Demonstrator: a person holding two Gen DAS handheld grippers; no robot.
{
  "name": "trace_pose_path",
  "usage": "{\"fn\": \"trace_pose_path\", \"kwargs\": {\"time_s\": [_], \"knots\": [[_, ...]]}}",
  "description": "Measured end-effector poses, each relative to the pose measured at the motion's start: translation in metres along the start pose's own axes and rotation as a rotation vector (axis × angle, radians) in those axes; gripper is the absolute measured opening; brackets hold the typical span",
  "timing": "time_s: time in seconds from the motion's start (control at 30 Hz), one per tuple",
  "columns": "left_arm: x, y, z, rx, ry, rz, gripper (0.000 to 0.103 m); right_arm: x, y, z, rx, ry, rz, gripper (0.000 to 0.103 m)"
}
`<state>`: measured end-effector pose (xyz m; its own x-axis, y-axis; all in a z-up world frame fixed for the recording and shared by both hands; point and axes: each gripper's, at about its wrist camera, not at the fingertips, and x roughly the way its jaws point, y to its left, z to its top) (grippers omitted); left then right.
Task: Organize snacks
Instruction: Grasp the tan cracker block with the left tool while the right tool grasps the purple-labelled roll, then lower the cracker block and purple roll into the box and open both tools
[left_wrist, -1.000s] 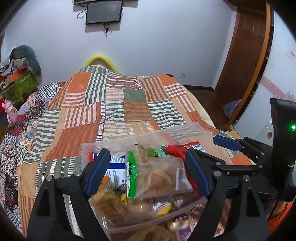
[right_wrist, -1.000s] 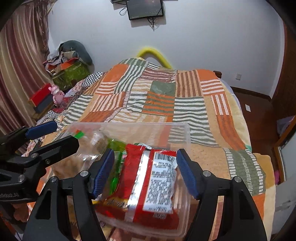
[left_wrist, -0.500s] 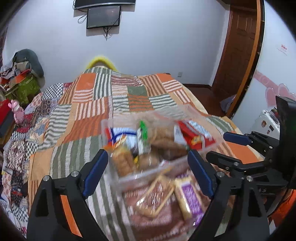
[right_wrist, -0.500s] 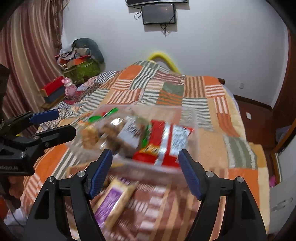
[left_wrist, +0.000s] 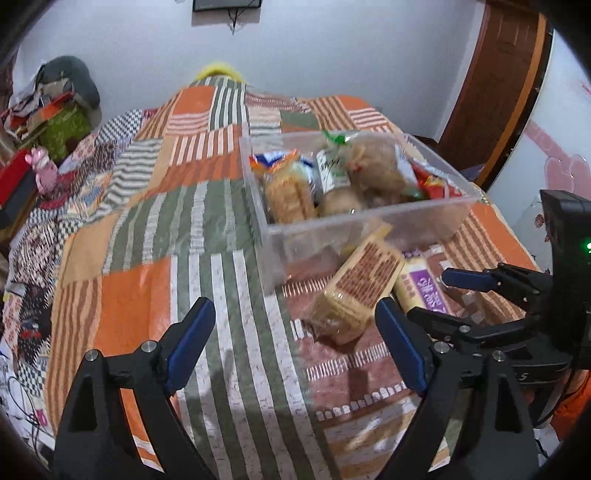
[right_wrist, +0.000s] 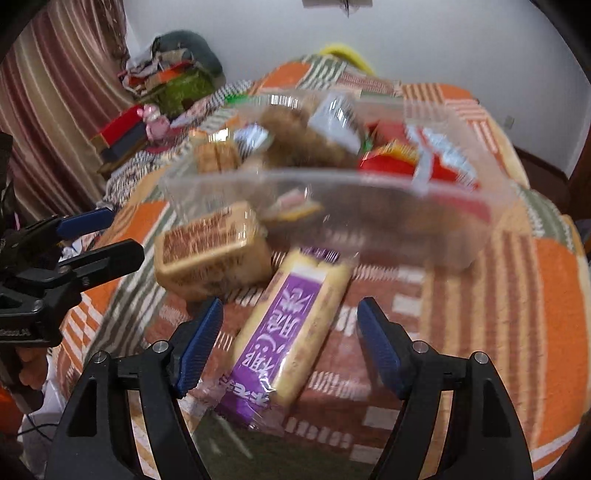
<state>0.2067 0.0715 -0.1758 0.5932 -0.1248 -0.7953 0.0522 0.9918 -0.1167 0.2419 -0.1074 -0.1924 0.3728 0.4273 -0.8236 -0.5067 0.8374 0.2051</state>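
Note:
A clear plastic bin (left_wrist: 369, 225) (right_wrist: 406, 221) stands on the patchwork quilt, full of snack packets, among them a red one (right_wrist: 399, 162). Two packets lie on the quilt in front of it. The brown-printed cracker pack (left_wrist: 362, 291) (right_wrist: 210, 247) leans against the bin's front wall. The purple-labelled pack (left_wrist: 424, 288) (right_wrist: 291, 325) lies beside it. My left gripper (left_wrist: 291, 317) is open over the quilt, its right finger close to the cracker pack. My right gripper (right_wrist: 290, 310) is open with the purple pack between its fingers, the pads clear of it.
The quilt (left_wrist: 221, 206) covers a bed that drops away at the right. A pile of clothes and a green box (left_wrist: 62, 125) sit at the far left beside a pink toy (left_wrist: 40, 166). A wooden door (left_wrist: 495, 74) stands at the right, a striped curtain (right_wrist: 48, 110) at the left.
The bin filled the space at both grippers' fingers a second ago; it now sits farther ahead on the quilt. Both grippers drew back, sank and opened a little. The two loose packets came into view.

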Motion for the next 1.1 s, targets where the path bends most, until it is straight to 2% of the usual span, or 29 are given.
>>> {"fn": "trace_pose_path", "kwargs": {"time_s": [0.1, 0.17, 0.23, 0.33, 0.67, 0.7, 0.77, 0.8, 0.87, 0.9, 1.1], "knots": [[0.008, -0.001, -0.001, -0.006, 0.015, -0.014, 0.089, 0.008, 0.003, -0.001, -0.003, 0.028, -0.003, 0.072], [0.013, -0.004, 0.0, -0.006, 0.017, -0.031, 0.089, 0.01, 0.004, 0.0, -0.012, 0.031, -0.02, 0.065], [0.017, -0.009, 0.002, 0.001, 0.019, -0.04, 0.089, 0.01, 0.003, 0.001, -0.022, 0.031, -0.037, 0.052], [0.025, -0.019, 0.007, 0.018, 0.022, -0.053, 0.089, 0.006, -0.005, 0.001, -0.004, 0.027, -0.031, 0.045], [0.056, -0.043, 0.019, 0.047, 0.039, -0.09, 0.087, -0.016, -0.023, -0.016, 0.017, -0.011, -0.078, 0.043], [0.057, -0.044, 0.019, 0.047, 0.036, -0.088, 0.085, -0.018, -0.024, -0.018, 0.02, -0.015, -0.078, 0.043], [0.059, -0.047, 0.018, 0.049, 0.031, -0.089, 0.07, -0.021, -0.026, -0.02, 0.029, -0.021, -0.076, 0.043], [0.059, -0.048, 0.017, 0.05, 0.022, -0.087, 0.066, -0.023, -0.027, -0.022, 0.034, -0.027, -0.073, 0.043], [0.06, -0.05, 0.015, 0.054, 0.024, -0.093, 0.047, -0.026, -0.029, -0.023, 0.039, -0.035, -0.07, 0.043], [0.061, -0.05, 0.015, 0.055, 0.031, -0.096, 0.042, -0.027, -0.029, -0.023, 0.043, -0.04, -0.069, 0.043], [0.052, -0.05, 0.006, 0.054, 0.03, -0.076, 0.037, -0.035, -0.03, -0.025, 0.057, -0.063, -0.055, 0.043]]}}
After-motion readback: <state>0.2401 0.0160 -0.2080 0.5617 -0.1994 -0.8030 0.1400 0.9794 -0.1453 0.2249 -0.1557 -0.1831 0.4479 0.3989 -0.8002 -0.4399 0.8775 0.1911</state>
